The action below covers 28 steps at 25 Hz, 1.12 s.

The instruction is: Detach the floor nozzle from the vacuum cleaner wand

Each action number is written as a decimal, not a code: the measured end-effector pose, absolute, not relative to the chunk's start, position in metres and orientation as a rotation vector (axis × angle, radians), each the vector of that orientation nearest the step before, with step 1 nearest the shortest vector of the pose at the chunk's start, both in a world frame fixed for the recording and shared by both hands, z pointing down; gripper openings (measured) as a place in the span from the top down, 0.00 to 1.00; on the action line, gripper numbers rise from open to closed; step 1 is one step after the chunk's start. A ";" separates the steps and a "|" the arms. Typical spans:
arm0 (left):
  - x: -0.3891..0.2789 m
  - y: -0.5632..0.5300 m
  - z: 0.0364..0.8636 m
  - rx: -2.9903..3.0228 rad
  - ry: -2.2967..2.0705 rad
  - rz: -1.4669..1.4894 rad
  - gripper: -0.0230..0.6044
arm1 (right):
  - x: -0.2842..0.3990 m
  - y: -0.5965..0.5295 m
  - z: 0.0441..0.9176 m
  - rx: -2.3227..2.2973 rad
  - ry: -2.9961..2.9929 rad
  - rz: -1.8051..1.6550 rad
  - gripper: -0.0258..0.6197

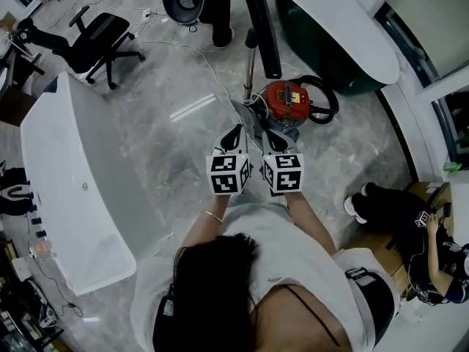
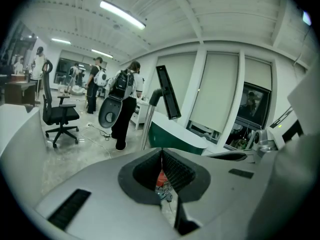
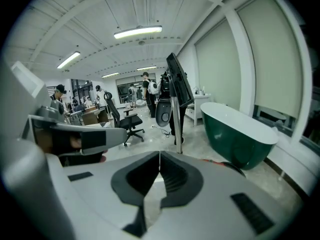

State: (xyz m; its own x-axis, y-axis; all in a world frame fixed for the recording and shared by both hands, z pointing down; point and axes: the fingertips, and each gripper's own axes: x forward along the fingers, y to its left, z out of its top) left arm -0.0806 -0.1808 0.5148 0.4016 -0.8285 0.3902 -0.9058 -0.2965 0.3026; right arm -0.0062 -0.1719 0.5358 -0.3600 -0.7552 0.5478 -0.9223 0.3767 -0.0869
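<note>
Jaws of the left hand-held gripper (image 1: 235, 130) and the right hand-held gripper (image 1: 274, 136) are clenched shut and empty, side by side over the floor. Just beyond them the red vacuum cleaner (image 1: 287, 100) sits on the floor. Its wand (image 1: 250, 68) stands upright, and the black floor nozzle (image 1: 261, 31) is attached at the far end. A green bathtub (image 1: 344, 42) is at far right.

Open lab/showrm, tubs (image 1: 77, 189), ofc chair (image 1: 102, 39)

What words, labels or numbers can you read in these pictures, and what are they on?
None can be read.
The red canister vacuum cleaner has a small mark on top, too blurred to read.
The white marker cubes show only black square patterns, no letters.
</note>
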 end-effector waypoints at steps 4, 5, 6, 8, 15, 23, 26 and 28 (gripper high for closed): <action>-0.082 -0.190 0.514 2.218 -1.453 0.220 0.95 | -0.010 -0.181 0.533 1.474 -2.226 0.534 0.94; -0.083 -0.192 0.513 2.221 -1.450 0.217 0.96 | -0.010 -0.184 0.532 1.482 -2.226 0.533 0.94; -0.085 -0.194 0.513 2.221 -1.450 0.213 0.95 | -0.011 -0.185 0.532 1.488 -2.223 0.530 0.94; -0.089 -0.196 0.513 2.215 -1.454 0.204 0.96 | -0.012 -0.186 0.533 1.490 -2.217 0.527 0.94; -0.093 -0.201 0.514 2.207 -1.458 0.179 0.96 | -0.013 -0.187 0.530 1.509 -2.205 0.514 0.94; -0.095 -0.199 0.505 2.235 -1.452 0.183 0.96 | -0.011 -0.188 0.526 1.560 -2.201 0.519 0.94; -0.100 -0.196 0.507 2.229 -1.453 0.179 0.96 | -0.013 -0.186 0.526 1.561 -2.219 0.538 0.94; -0.102 -0.196 0.508 2.221 -1.459 0.172 0.95 | -0.012 -0.187 0.524 1.574 -2.225 0.521 0.94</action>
State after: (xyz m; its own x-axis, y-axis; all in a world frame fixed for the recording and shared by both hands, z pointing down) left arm -0.1025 -0.1961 0.5078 0.4258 -0.8328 0.3538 -0.8922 -0.3213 0.3174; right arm -0.0116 -0.1875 0.5238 -0.3112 -0.8121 0.4935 -0.9468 0.3096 -0.0875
